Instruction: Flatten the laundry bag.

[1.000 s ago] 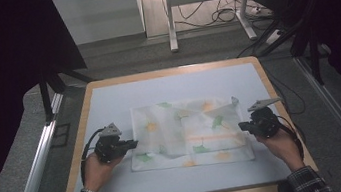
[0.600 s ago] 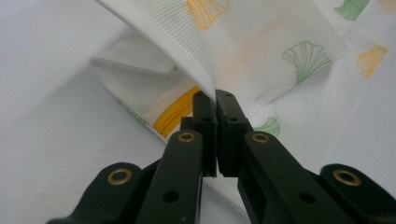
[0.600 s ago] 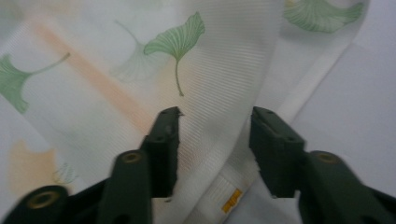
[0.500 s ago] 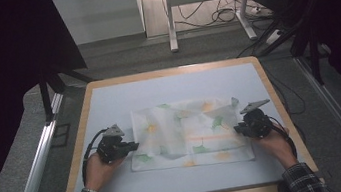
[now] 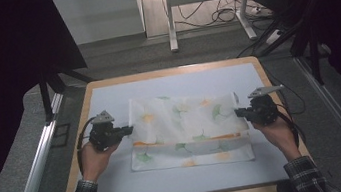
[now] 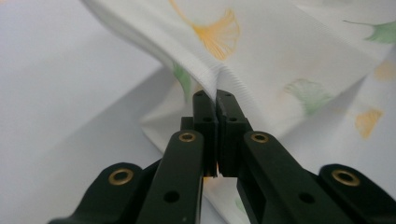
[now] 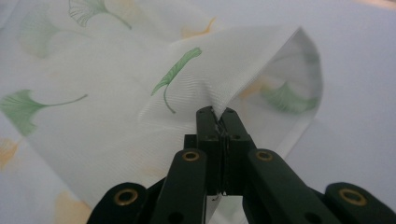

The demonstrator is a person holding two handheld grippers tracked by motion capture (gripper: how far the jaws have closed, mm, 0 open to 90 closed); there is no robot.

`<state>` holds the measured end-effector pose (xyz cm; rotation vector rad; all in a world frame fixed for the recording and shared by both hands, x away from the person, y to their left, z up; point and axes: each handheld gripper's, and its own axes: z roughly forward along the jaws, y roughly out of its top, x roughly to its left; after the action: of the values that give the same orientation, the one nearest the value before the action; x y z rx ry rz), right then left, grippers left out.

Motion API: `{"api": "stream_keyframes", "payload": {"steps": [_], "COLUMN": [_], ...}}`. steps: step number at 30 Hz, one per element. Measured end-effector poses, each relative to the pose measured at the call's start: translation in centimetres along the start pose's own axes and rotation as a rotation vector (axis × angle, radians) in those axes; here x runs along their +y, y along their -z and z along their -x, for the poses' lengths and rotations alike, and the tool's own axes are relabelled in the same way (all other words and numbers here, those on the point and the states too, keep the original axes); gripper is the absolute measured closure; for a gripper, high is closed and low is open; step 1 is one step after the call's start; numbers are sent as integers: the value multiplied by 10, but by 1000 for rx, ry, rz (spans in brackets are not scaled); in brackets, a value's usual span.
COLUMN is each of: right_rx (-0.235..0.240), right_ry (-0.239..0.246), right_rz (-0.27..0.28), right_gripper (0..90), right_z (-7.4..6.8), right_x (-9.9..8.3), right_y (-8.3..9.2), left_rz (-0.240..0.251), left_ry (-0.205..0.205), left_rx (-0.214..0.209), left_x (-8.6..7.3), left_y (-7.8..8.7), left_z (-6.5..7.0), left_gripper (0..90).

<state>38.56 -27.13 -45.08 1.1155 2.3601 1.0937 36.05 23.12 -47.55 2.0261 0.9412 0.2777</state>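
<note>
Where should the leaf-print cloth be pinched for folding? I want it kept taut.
At its two side edges, one from each side. The cloth lies wide and flat on the table, so its short edges face outward. The left tongs and right tongs are each shut on a lifted edge fold there.

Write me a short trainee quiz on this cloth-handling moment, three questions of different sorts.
1. True or false: both the left gripper and the right gripper have their jaws shut on the cloth.
2. What is printed on the cloth? A) blue stripes B) green and orange leaves C) red dots
3. In a few words: where on the cloth does each gripper hold it?

Key
1. True; each gripper view shows fabric pinched between closed jaws.
2. B
3. At opposite side edges, left gripper on the left edge, right gripper on the right edge, with the pinched parts raised off the table.
</note>
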Motion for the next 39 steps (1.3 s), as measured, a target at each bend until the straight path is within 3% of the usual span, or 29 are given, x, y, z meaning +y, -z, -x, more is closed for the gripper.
{"api": "stream_keyframes", "payload": {"steps": [7,9,13,14,15,16,17,18,20,23,24,25,26,27,29,31,34,36,37,38,39], "right_rx": [-23,-35,-61,-66,-86,-86,-153,-166,-167,-165,-160,-146,-133,-124,-115,-99,-75,-75,-84,-84,-108], "right_ry": [-42,-53,-79,-97,-111,-111,-134,-132,-125,-103,-105,-112,-116,-116,-108,-110,-112,-112,-105,-105,-74], "right_rz": [50,57,75,82,74,74,34,22,32,28,25,23,16,3,-21,-53,-98,-113,-161,-161,-198], "right_gripper": [882,882,881,877,840,840,733,687,613,554,541,524,513,511,510,504,480,472,462,462,495], "right_z": [22,28,45,52,58,58,65,67,68,67,66,66,65,64,60,55,45,42,37,37,31], "right_x": [33,43,64,70,74,74,77,77,74,60,54,46,39,34,20,6,-16,-22,-29,-29,-35], "right_y": [-5,-9,-22,-29,-35,-35,-46,-49,-50,-47,-46,-44,-43,-43,-42,-41,-41,-42,-44,-44,-47], "left_rz": [9,1,-1,-3,-23,-23,-62,-67,-49,-38,-32,-32,-35,-41,-75,-111,-201,-210,-222,-222,-218], "left_ry": [37,73,107,162,182,182,184,176,175,171,168,168,158,150,126,108,72,65,15,15,2], "left_rx": [71,101,137,177,203,203,255,264,244,209,158,158,111,89,50,37,59,73,149,149,144], "left_x": [32,49,62,68,69,69,68,65,59,48,33,33,20,13,-3,-14,-24,-26,-26,-26,-25], "left_y": [-10,-18,-27,-38,-43,-43,-50,-51,-49,-45,-42,-42,-41,-41,-45,-50,-61,-63,-65,-65,-64], "left_z": [-25,-42,-55,-67,-70,-70,-73,-74,-73,-72,-68,-68,-62,-57,-44,-35,-23,-19,-9,-9,-4], "left_gripper": [889,889,883,867,791,683,601,523,362,268,255,243,234,234,234,236,250,287,316,377,484]}}
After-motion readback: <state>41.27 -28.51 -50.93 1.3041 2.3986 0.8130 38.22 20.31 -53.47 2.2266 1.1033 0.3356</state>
